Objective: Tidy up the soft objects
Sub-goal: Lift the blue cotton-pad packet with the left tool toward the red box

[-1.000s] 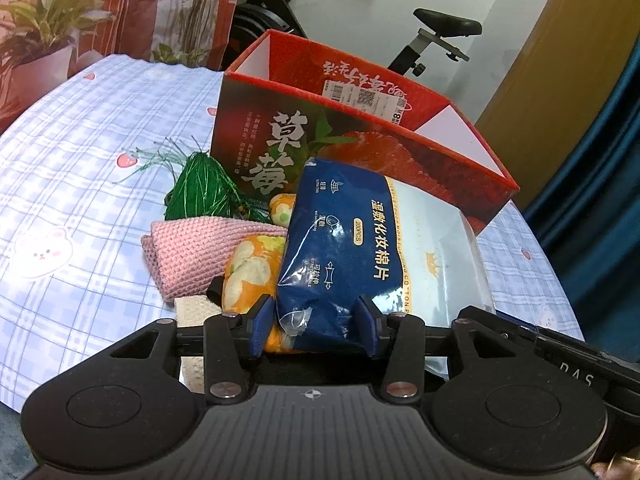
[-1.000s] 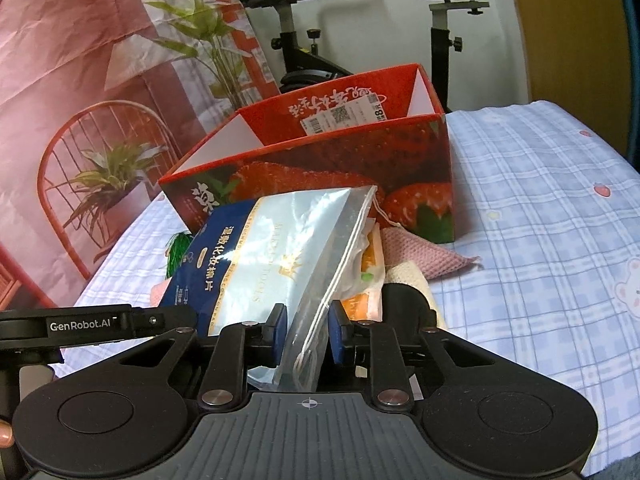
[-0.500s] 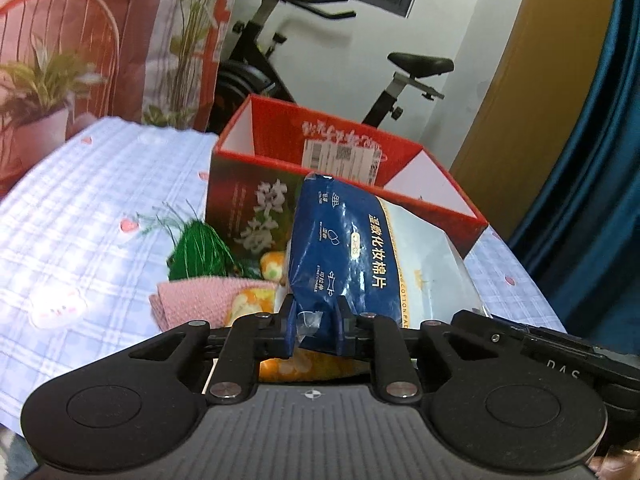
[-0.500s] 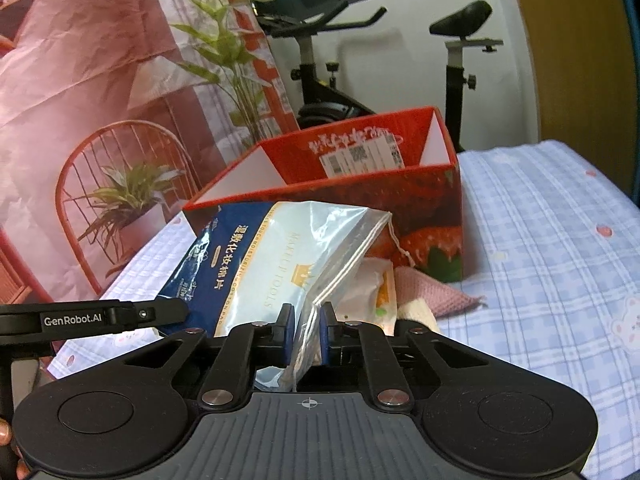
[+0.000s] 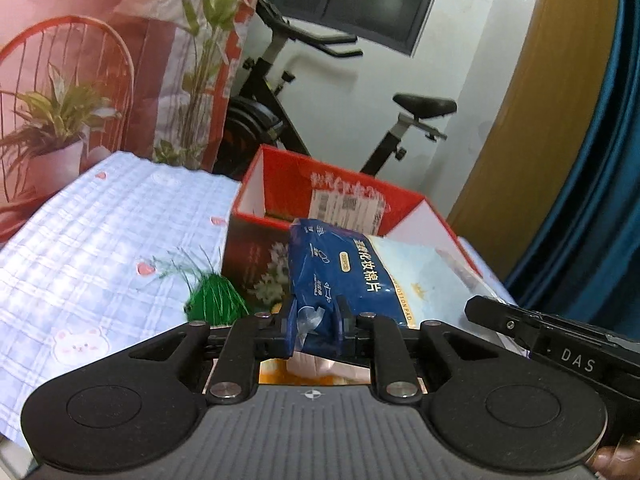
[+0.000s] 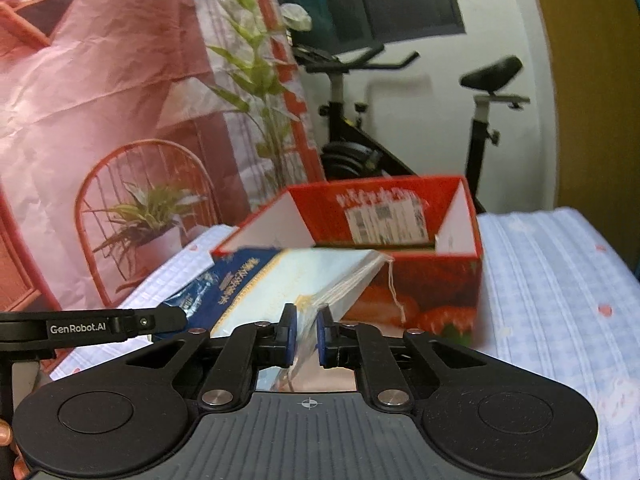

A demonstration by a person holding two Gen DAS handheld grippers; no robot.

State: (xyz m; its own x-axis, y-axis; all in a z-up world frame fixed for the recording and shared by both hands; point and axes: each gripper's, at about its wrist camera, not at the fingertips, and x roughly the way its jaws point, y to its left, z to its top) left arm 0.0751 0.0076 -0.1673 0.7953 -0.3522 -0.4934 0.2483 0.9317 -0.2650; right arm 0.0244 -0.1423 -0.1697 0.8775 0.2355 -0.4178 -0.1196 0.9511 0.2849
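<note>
Here the pack [image 5: 360, 276] of cotton pads, blue at one end and clear at the other, hangs in the air between both grippers, just in front of the red box [image 5: 256, 248]. The left gripper [image 5: 316, 320] is clenched on the pack's blue end, its blue pads pinching the crumpled corner. The right gripper [image 6: 307, 332] is clenched on the clear end, with only thin film caught between its pads. In the right wrist view the pack [image 6: 280, 280] runs from the jaws toward 11 o'clock, and a thin string dangles from its upper corner against the box [image 6: 440, 284] front. The box is open at the top, with a white label stuck on its far inner wall; strawberries are printed on its side.

In the left wrist view a green tuft [image 5: 216, 296] lies on the cloth at 9 o'clock from the jaws, close to the box's near corner. Something orange and pink shows under the jaws, too hidden to tell. The checked cloth [image 5: 100, 240] with small bears and strawberries covers the table. Behind the box, at 12 o'clock, stands an exercise bike [image 5: 288, 112], with a printed backdrop [image 5: 100, 40] at 10 o'clock and a blue curtain [image 5: 600, 160] at 2 o'clock.
</note>
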